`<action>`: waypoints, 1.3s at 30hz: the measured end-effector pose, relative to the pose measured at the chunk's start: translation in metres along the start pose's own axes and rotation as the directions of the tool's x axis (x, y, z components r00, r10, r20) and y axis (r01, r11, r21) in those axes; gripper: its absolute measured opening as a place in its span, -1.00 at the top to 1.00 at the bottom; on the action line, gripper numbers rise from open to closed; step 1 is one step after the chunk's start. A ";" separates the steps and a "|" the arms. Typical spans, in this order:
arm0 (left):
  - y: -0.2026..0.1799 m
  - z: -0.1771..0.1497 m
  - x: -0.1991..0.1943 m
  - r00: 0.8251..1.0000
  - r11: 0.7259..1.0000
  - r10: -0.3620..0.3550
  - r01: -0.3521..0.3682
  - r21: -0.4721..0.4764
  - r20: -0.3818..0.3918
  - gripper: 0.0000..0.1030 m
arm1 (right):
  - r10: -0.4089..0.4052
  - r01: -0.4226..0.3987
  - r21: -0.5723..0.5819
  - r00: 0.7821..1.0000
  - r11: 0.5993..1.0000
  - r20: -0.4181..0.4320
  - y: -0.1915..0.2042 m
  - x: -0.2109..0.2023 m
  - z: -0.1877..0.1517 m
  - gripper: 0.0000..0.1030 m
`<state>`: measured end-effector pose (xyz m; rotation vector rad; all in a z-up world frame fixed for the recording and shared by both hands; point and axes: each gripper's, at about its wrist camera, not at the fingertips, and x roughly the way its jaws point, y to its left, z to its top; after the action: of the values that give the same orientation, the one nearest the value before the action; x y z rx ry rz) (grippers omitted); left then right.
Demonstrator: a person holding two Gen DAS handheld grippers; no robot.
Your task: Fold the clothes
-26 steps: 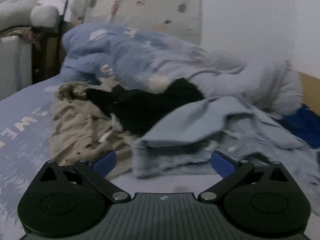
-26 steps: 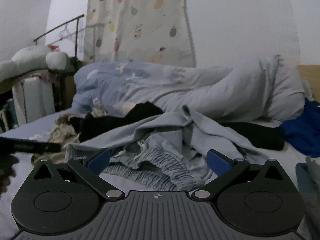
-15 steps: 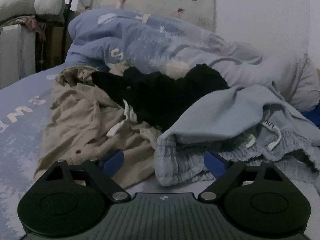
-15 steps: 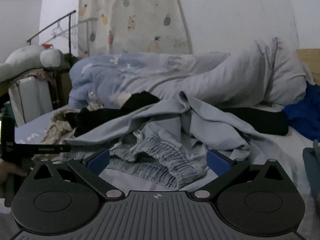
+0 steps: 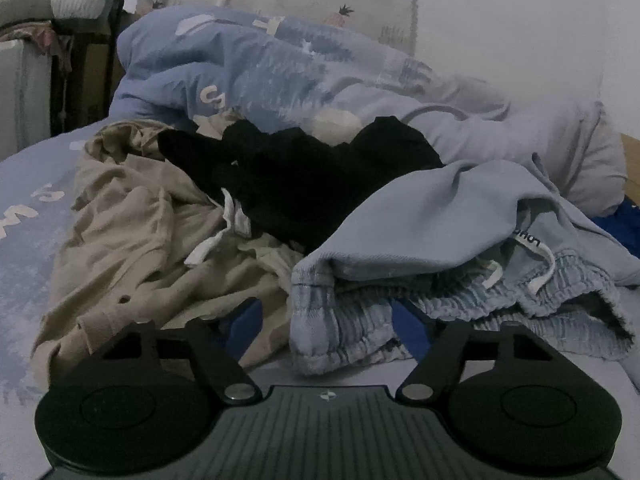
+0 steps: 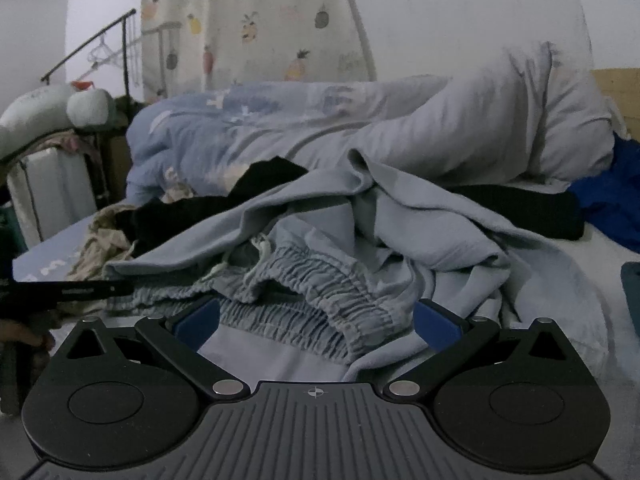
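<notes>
Light-blue sweatpants (image 5: 420, 224) lie crumpled on the bed, their elastic waistband toward me. My left gripper (image 5: 328, 330) is open at the waistband's left corner, with the gathered fabric between its blue fingertips. My right gripper (image 6: 316, 320) is open too, low over the sheet. The sweatpants' waistband (image 6: 320, 280) hangs between and just beyond the right gripper's fingertips. The left gripper (image 6: 68, 292) shows as a dark bar at the left edge of the right wrist view, with a hand under it.
A beige garment (image 5: 132, 232) and a black garment (image 5: 304, 184) lie left of the sweatpants. A bunched blue duvet (image 5: 260, 64) fills the back of the bed. A dark-blue cloth (image 6: 608, 200) and another black piece (image 6: 520, 208) lie at the right.
Both grippers have moved forward and lower toward the sweatpants. The left gripper's fingers have narrowed somewhat and now straddle the waistband corner. The right gripper's opening is unchanged.
</notes>
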<state>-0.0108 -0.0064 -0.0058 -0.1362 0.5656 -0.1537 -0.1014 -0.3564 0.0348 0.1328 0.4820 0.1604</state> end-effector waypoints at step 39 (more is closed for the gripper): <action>0.019 0.023 0.049 0.997 0.987 -0.079 0.079 -0.138 0.003 0.22 | -0.174 0.146 -0.218 0.978 0.965 -0.116 -0.004 0.094 -0.013 -0.48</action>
<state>0.0446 0.0053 -0.0157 -0.2927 0.5733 -0.1917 -0.0251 -0.3420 -0.0196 -0.1240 0.6046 0.0605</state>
